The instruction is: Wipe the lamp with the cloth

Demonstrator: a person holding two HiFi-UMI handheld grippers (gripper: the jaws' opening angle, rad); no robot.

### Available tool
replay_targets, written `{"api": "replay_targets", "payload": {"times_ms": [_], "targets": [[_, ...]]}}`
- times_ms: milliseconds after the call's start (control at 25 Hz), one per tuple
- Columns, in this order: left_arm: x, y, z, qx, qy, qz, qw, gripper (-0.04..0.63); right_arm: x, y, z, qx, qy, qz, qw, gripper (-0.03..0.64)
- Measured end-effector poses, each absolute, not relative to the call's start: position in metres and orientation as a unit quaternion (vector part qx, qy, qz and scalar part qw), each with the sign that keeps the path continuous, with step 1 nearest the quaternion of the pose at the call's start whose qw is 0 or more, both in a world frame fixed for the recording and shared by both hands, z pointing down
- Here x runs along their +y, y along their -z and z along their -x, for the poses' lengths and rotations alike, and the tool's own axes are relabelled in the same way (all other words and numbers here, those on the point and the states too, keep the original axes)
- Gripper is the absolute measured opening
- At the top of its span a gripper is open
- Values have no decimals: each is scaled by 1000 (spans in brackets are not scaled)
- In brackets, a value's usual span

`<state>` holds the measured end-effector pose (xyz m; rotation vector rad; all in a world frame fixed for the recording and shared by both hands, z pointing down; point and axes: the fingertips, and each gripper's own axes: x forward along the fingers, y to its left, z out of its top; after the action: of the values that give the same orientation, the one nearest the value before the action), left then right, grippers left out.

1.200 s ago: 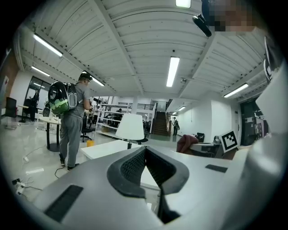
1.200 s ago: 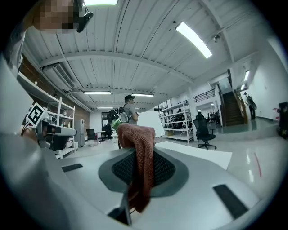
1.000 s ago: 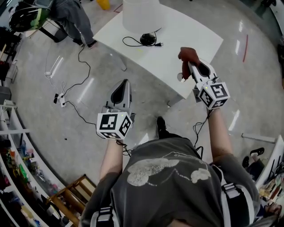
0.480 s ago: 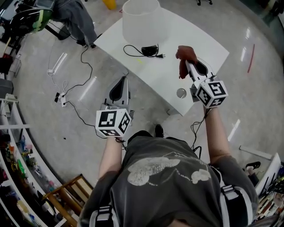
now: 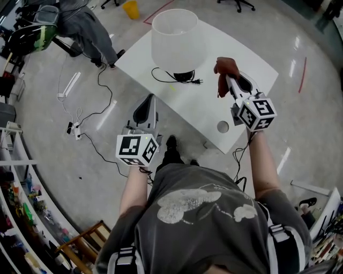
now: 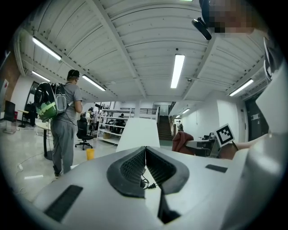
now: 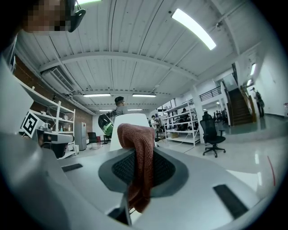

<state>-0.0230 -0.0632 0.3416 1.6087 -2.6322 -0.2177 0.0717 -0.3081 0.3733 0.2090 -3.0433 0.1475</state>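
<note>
A lamp with a white shade [image 5: 178,38] stands on the white table [image 5: 236,48]; its black cord and plug [image 5: 185,79] trail at its base. Both gripper views show the shade [image 6: 138,133] [image 7: 129,119] ahead. My right gripper [image 5: 227,75] is shut on a reddish-brown cloth [image 5: 225,69], which hangs from the jaws [image 7: 140,168] over the table, right of the lamp. My left gripper [image 5: 151,98] is shut with nothing in it, its jaws meeting [image 6: 145,149] just short of the table's near-left edge.
A person with a backpack [image 6: 63,121] stands left of the table by a yellow bin [image 5: 128,8]. Cables and a power strip [image 5: 72,127] lie on the floor at left. A round hole [image 5: 222,127] marks the table's near corner. Shelving [image 5: 21,214] lines the left.
Both grippers have moved forward toward the table and lamp, the cloth going along in the right one. The lamp shade has come fully into the head view.
</note>
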Motion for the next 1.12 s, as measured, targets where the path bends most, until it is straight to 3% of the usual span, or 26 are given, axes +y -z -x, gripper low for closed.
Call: {"api": "replay_targets", "payload": {"times_ms": [600,1120], "targets": [[-148,-328,120,-789,57,-611,16,9,-372,-328,21,-992,-6,-122,36,58],[-179,-335,137,-744,50,-666,29,11,-379,-322,60,-989,3,-139,51,58]]}}
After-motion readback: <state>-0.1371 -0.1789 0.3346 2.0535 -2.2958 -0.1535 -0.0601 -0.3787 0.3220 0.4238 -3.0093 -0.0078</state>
